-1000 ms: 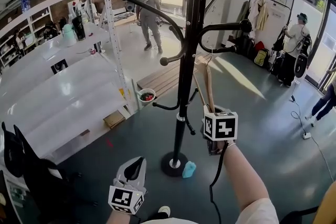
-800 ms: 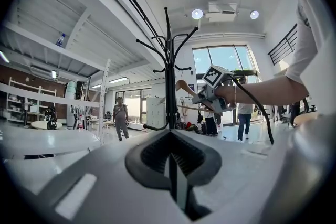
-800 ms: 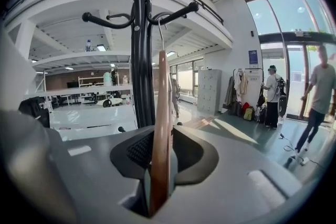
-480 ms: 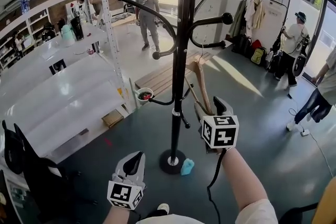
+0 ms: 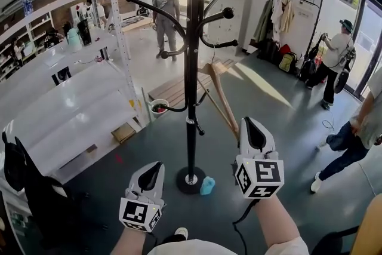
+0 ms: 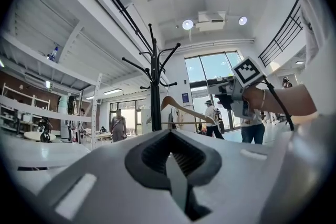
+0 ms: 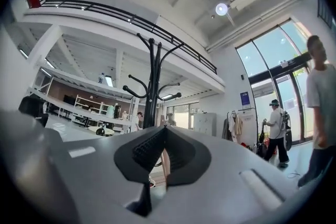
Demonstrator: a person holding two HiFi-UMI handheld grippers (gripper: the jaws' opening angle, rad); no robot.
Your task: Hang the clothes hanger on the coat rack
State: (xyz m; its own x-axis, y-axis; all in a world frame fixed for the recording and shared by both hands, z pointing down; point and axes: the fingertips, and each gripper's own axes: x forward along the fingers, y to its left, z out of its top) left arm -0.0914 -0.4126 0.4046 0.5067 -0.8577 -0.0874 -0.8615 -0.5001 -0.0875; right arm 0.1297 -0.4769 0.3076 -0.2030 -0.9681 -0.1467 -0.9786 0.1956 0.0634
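The black coat rack (image 5: 192, 68) stands mid-floor. A wooden clothes hanger (image 5: 216, 83) hangs from one of its hooks, seen edge-on in the head view. In the left gripper view the hanger (image 6: 185, 111) shows broadside beside the rack pole (image 6: 154, 97). My right gripper (image 5: 249, 123) is held below and to the right of the hanger, apart from it. Its jaws have just closed, with nothing between them. In its own view the right gripper (image 7: 164, 127) points at the rack. My left gripper (image 5: 154, 171) is lower left, shut and empty; its own view shows the tip (image 6: 169, 132).
White shelving (image 5: 71, 110) fills the left. A blue object (image 5: 206, 186) lies by the rack base (image 5: 190, 179). Behind the rack is a wooden bench (image 5: 176, 89). One person (image 5: 165, 12) stands at the back; others (image 5: 337, 57) stand at right. Dark chairs (image 5: 24, 182) sit lower left.
My right gripper opened, let go of the hanger, drew back toward me and shut again. The hanger stays hanging on the rack hook. My left gripper shifted only slightly.
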